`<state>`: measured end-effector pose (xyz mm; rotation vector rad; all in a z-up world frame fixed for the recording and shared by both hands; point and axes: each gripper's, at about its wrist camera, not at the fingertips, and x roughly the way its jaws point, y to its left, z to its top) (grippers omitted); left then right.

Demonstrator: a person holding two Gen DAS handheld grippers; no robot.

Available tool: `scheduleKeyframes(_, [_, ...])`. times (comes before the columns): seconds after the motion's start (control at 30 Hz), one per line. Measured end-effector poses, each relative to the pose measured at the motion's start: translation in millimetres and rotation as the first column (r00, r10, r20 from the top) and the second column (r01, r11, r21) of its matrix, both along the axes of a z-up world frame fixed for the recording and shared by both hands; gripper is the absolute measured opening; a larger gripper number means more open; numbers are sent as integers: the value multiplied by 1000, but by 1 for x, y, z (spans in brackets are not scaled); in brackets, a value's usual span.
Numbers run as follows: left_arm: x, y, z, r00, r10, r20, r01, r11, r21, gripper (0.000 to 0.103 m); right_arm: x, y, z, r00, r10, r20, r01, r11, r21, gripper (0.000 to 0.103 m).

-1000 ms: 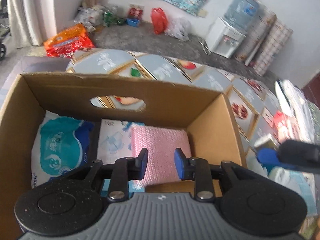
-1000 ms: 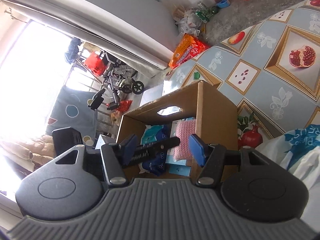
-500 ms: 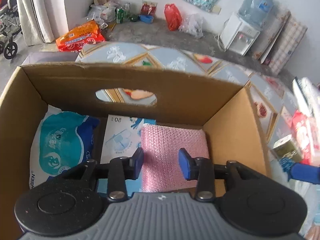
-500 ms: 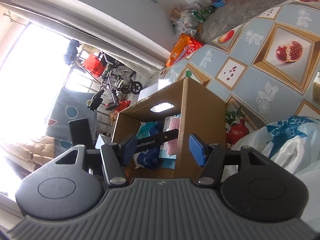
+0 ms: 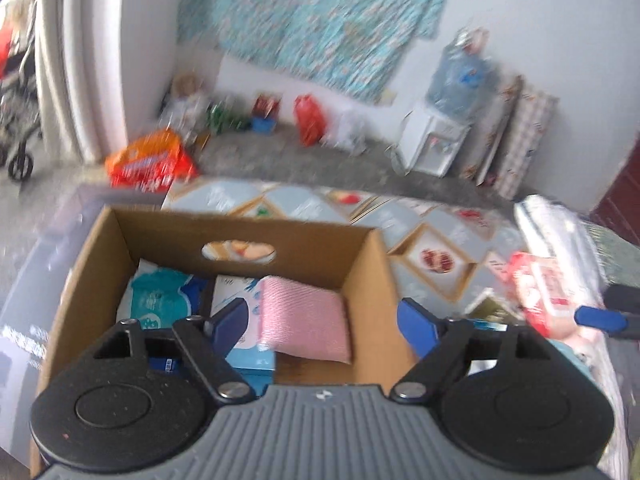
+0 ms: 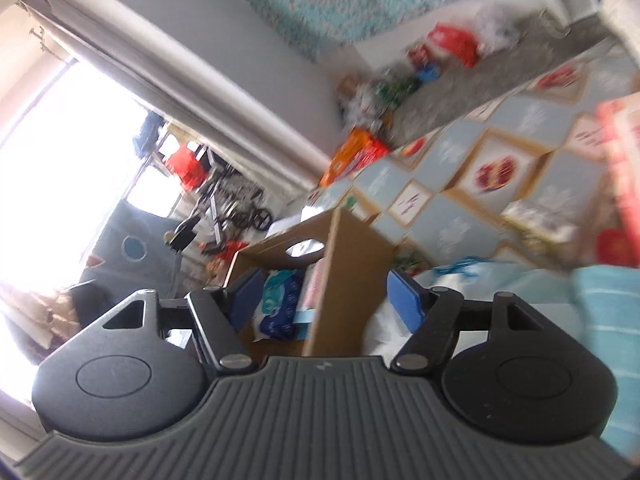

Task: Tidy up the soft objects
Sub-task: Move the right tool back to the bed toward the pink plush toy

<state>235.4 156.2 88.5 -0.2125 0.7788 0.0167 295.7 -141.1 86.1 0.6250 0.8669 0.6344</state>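
Hovering over the cardboard box (image 5: 372, 276), the left tool (image 5: 322, 326) has its jaws spreading apart with nothing pinched between them. Inside the box, a pink cloth (image 5: 306, 316) lies against the right wall, a white and light-blue pack (image 5: 246, 322) lies just beside it, and a teal and blue pack (image 5: 160, 296) sits at the left. The box stands on a desk covered by a fruit-patterned cloth (image 5: 428, 256). The right tool (image 6: 322, 294) hangs to the right of the box (image 6: 348, 276), its jaws also widening and gripping nothing. More soft packs (image 5: 540, 292) lie on the desk to the right, blurred.
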Motion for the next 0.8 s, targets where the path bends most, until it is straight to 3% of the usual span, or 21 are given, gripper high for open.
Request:
scheduleKeyframes(0.07, [-15,-14,13,999,-35,28,35,999,8,90,-15,-22,5,999,-36,23,36,999,-12,72])
scheduleKeyframes(0.23, [-33,-59,31,990,-134,39,133,991,24,92,-50,-69,7,994,-99,53,101,994,-38,75])
scheduleKeyframes(0.5, [-20,-136,23,968,-250,-26,250,968,-8,92,-90,-115,-8,987,-148,63,152,986,-67,75])
scheduleKeyframes(0.67, [-22,-189,16,941,-338,-33,338,941,3,91,-112,-138,-14,975,-191,109,201,976,-84,75])
scheduleKeyframes(0.8, [-27,-225,19,936,-353,-1,352,934,-67,91,-118,-159,-22,963,-238,129,250,964,-85,75])
